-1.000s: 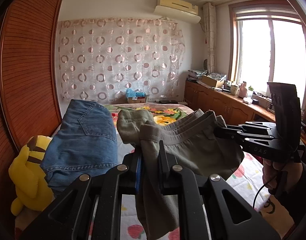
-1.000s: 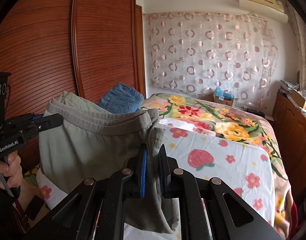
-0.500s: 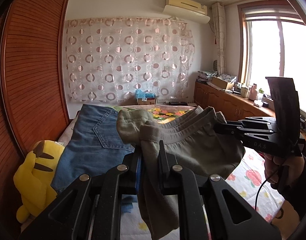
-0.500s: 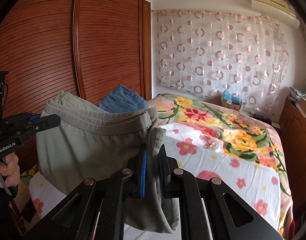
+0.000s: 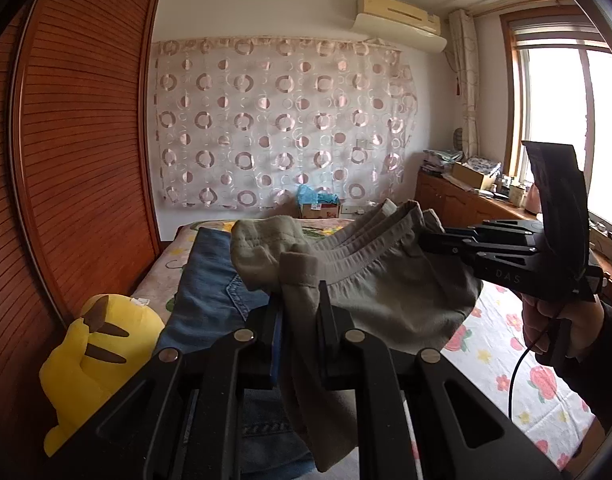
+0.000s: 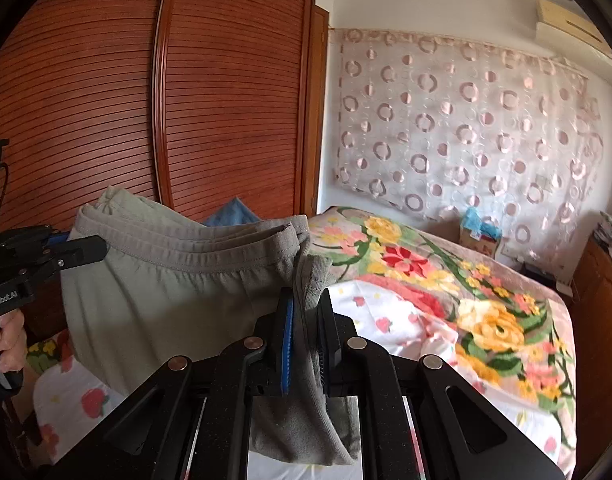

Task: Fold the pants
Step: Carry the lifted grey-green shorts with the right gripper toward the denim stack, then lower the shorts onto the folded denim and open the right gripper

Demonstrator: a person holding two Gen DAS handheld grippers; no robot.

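Note:
Grey-green pants (image 5: pixel 386 292) hang in the air above the bed, stretched by the waistband between both grippers. My left gripper (image 5: pixel 299 300) is shut on one end of the waistband, with cloth drooping below its fingers. My right gripper (image 6: pixel 308 304) is shut on the other end of the pants (image 6: pixel 177 292). Each gripper shows in the other's view: the right gripper (image 5: pixel 430 240) at the right, held by a hand (image 5: pixel 554 320), and the left gripper (image 6: pixel 85 250) at the left. The lower part of the pants is hidden behind my fingers.
Blue jeans (image 5: pixel 213 292) lie on the bed's left side beside a yellow plush toy (image 5: pixel 93 356). The bed (image 6: pixel 446 304) has a floral cover and a strawberry-print sheet (image 5: pixel 502 344). A wooden wardrobe (image 6: pixel 209 112) stands left; a cabinet (image 5: pixel 462 204) under the window stands right.
Both grippers have carried the hanging pants level across the bed, still stretched between them. The room has shifted in both views, and the jeans and plush toy now sit lower in the left view.

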